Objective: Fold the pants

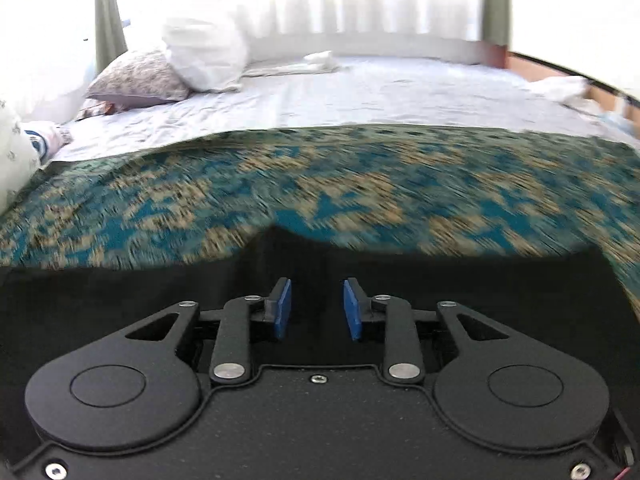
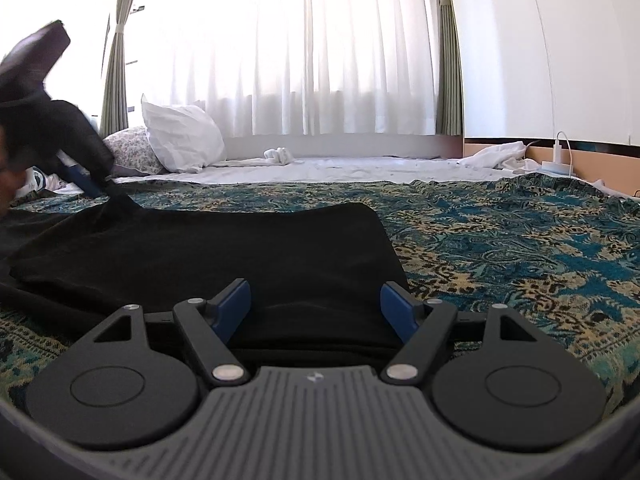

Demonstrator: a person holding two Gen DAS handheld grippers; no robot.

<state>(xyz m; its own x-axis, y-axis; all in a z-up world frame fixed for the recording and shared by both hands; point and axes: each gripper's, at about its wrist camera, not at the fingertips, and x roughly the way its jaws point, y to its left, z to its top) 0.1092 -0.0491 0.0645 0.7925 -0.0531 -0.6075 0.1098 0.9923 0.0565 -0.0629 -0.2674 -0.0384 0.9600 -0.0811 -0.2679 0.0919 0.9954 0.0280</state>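
Observation:
The black pants [image 2: 224,248] lie folded on the teal and tan patterned bedspread [image 2: 500,248]. In the right wrist view my right gripper [image 2: 316,312] is open, its blue pads to either side of the pants' near edge. My left gripper [image 2: 90,186] shows at the far left of that view, tilted down, its blue tips at a raised peak of the black fabric. In the left wrist view my left gripper [image 1: 316,308] has a narrow gap between its blue pads, with black pants [image 1: 120,292] beneath and around them. The bedspread [image 1: 360,200] is motion-blurred.
White sheet [image 2: 340,170] covers the far bed. A white pillow [image 2: 182,138] and a floral pillow [image 2: 134,150] lie far left. White cloth [image 2: 496,156] and a charger [image 2: 558,160] sit far right by the wall. Curtains [image 2: 288,52] hang behind.

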